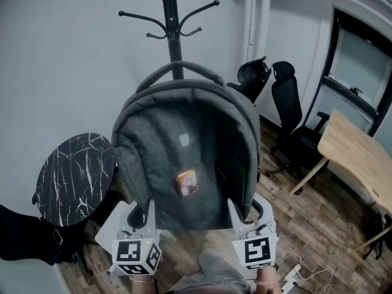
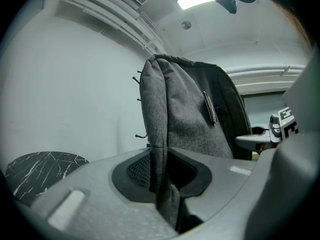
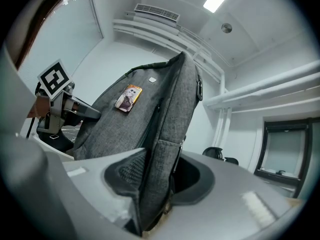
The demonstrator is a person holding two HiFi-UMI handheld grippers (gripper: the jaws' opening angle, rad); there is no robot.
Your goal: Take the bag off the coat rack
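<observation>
Down at the bottom edge of the head view sit the two square-marker cubes, one on the left tongs [image 1: 149,213] and one on the right tongs [image 1: 236,214], and both tools point level at the big grey woven-fabric backpack [image 1: 184,146].

Left gripper view: the left tongs [image 2: 165,189] are drawn in narrow, with a thin fold of the backpack's [image 2: 190,119] side edge pinched between the dark textured pads [image 2: 137,169]. The fabric runs straight up out of the gap. That is a firm nip on cloth.

Right gripper view: the right tongs [image 3: 155,189] stand a little wider, and they are clamped on a thicker seamed edge of the backpack [image 3: 145,109]. The pad [image 3: 127,171] presses flat against the grey weave. A small picture badge [image 3: 128,98] shows on the front panel.

So the bag is carried low on both flanks, upright, with its front panel facing the camera. Its arched top handle [image 1: 177,69] sits right in front of the pole of the black metal coat rack [image 1: 173,23]. I cannot tell whether the handle is touching the pole. The rack's curved hooks spread above the bag.

Off to the left is a round black table top with white veining [image 1: 73,176]. To the right are two black office chairs [image 1: 288,103] and a light wooden desk [image 1: 355,158] on the plank floor [image 1: 318,225].
</observation>
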